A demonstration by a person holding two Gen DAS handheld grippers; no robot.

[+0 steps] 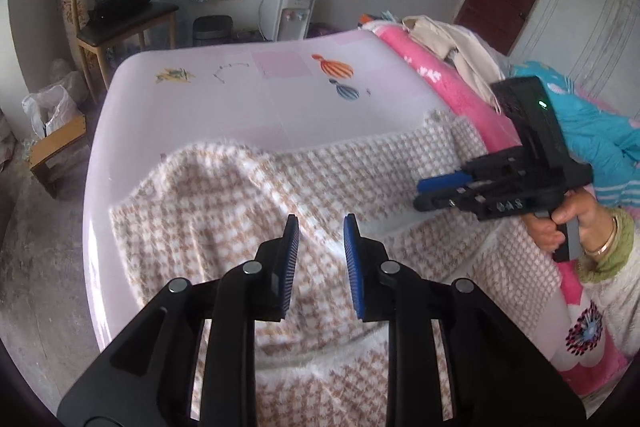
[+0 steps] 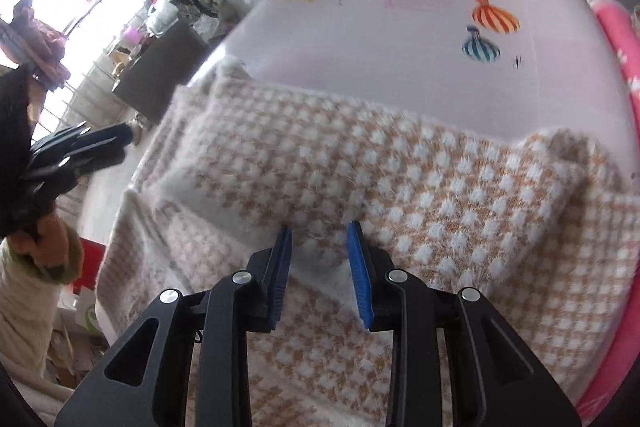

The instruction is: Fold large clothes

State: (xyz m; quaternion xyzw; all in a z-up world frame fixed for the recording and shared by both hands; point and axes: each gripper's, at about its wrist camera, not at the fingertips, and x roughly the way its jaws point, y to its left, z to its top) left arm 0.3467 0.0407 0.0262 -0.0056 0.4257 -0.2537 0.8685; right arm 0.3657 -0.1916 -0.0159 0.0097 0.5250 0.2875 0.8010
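**Sweater spread on the pink worktop, both claws empty above it**

Sweater [image 1: 280,195], a fuzzy knit in a tan-and-white houndstooth check, lay across the near part of a pale pink worktop [image 1: 260,87] printed with striped balloons. Its long axis ran across both wrist views, side to side, with the far edge lying in an uneven line against the bare pink surface. Part of the cloth was already doubled: in the right wrist view a thick folded band crossed the upper part of the garment, and a rumpled hump sat at the far right.

Left claw [image 1: 320,227] pointed down at the middle of the sweater with its blue pads parted by a narrow gap; nothing lay between them, and plain cloth showed through the gap. Right claw [image 2: 320,233] stood the same way, jaws slightly apart and empty, tips very near the knit just below the folded band. Whether those tips touched the fabric could not be told through the blur.

In the left wrist view the right claw reached in from the right-hand side, held by a hand [image 1: 568,223] with a bangle at the wrist, over the sweater's right portion beside a pink blanket [image 1: 448,83]. So the garment lay directly beneath and ahead of both claws. The right one seemed the nearer to the folded band, the left nearer to the flat middle and left-hand edge; a next fold would probably start from one of those edges.
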